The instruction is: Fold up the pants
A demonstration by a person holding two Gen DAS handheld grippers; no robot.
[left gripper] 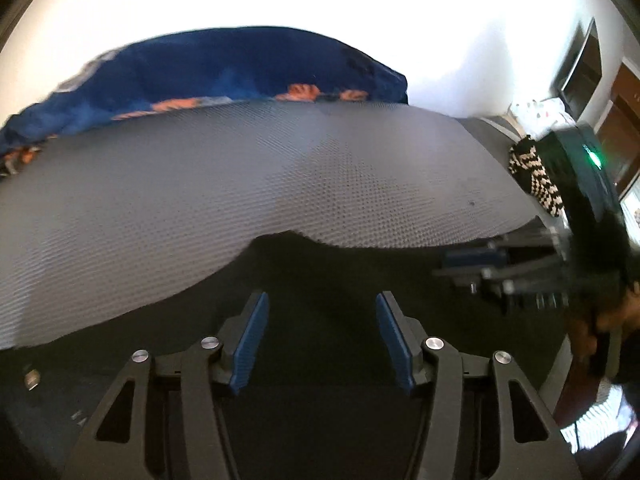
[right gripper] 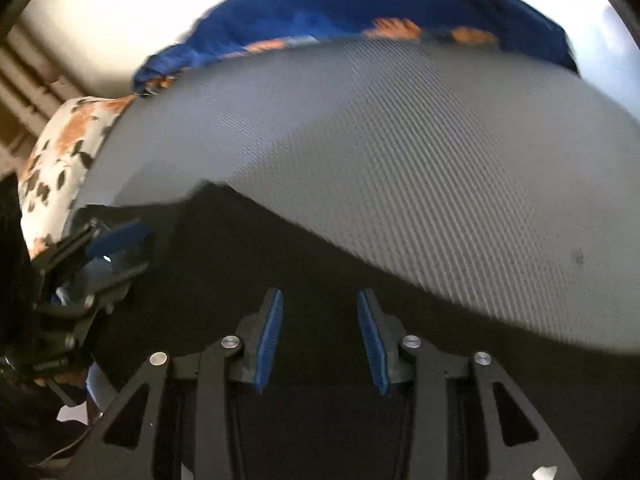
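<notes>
The dark pants (left gripper: 320, 272) lie flat on a grey textured mat (left gripper: 200, 184), seen as a dark cloth under and ahead of both grippers; they also show in the right wrist view (right gripper: 280, 248). My left gripper (left gripper: 320, 312) is open and empty just above the dark cloth. My right gripper (right gripper: 320, 308) is open and empty above the same cloth. The right gripper (left gripper: 480, 264) shows at the right of the left wrist view. The left gripper (right gripper: 116, 248) shows at the left of the right wrist view.
A blue blanket with orange print (left gripper: 240, 68) lies bunched along the far edge of the mat (right gripper: 440, 160). A floral pillow (right gripper: 60, 152) sits at the left. A black-and-white zigzag cloth (left gripper: 536, 176) lies at the right edge. A white wall stands behind.
</notes>
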